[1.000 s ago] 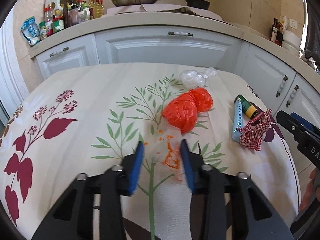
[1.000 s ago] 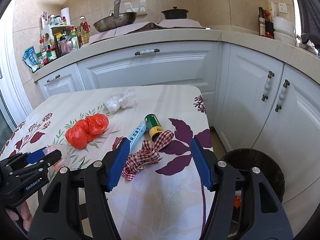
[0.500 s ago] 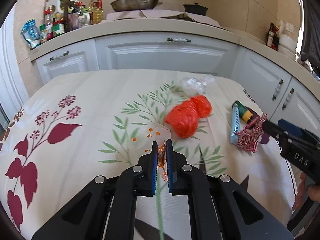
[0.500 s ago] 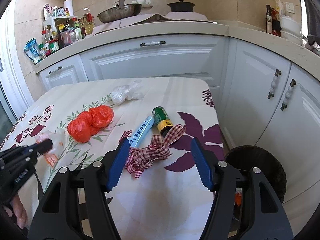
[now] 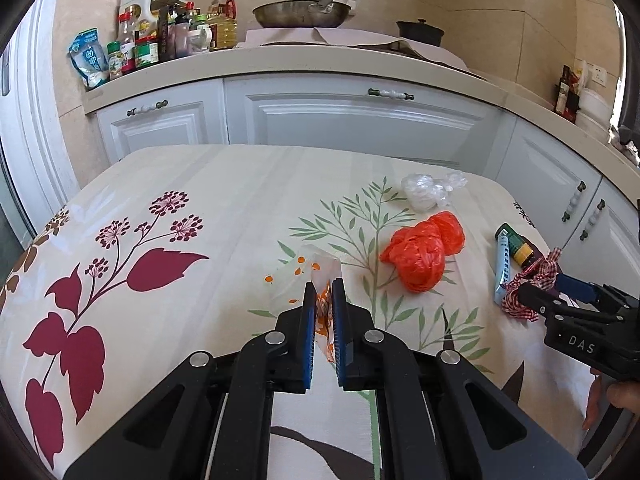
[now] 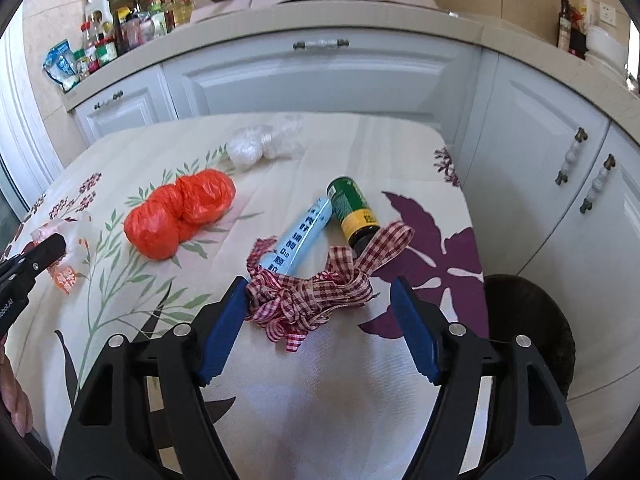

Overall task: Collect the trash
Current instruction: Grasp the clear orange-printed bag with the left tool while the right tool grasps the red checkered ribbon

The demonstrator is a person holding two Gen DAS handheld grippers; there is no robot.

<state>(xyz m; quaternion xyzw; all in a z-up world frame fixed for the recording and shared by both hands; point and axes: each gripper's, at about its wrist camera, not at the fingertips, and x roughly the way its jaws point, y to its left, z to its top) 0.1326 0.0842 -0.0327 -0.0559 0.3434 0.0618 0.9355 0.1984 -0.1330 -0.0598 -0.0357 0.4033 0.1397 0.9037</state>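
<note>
My left gripper (image 5: 322, 286) is shut on a clear plastic wrapper with orange print (image 5: 323, 276), lifted a little off the flowered tablecloth (image 5: 160, 216). A red-and-white checked ribbon (image 6: 316, 296) lies bunched between the blue pads of my right gripper (image 6: 320, 292), whose jaws are opening; the pads do not press on it. Beside the ribbon lie a light blue tube (image 6: 304, 236) and a green bottle with a yellow label (image 6: 354, 212). An orange plastic bag (image 6: 180, 210) and a crumpled clear bag (image 6: 260, 144) sit further back.
A dark round bin (image 6: 528, 328) stands on the floor past the table's right edge. White cabinets (image 6: 320, 76) and a counter with bottles and a pan run behind and to the right of the table. A person's hand (image 5: 618, 394) holds the right gripper.
My left gripper closed on the orange-printed wrapper and lifted it slightly. My right gripper moved down and forward over the checked ribbon, its jaws widening around it.
</note>
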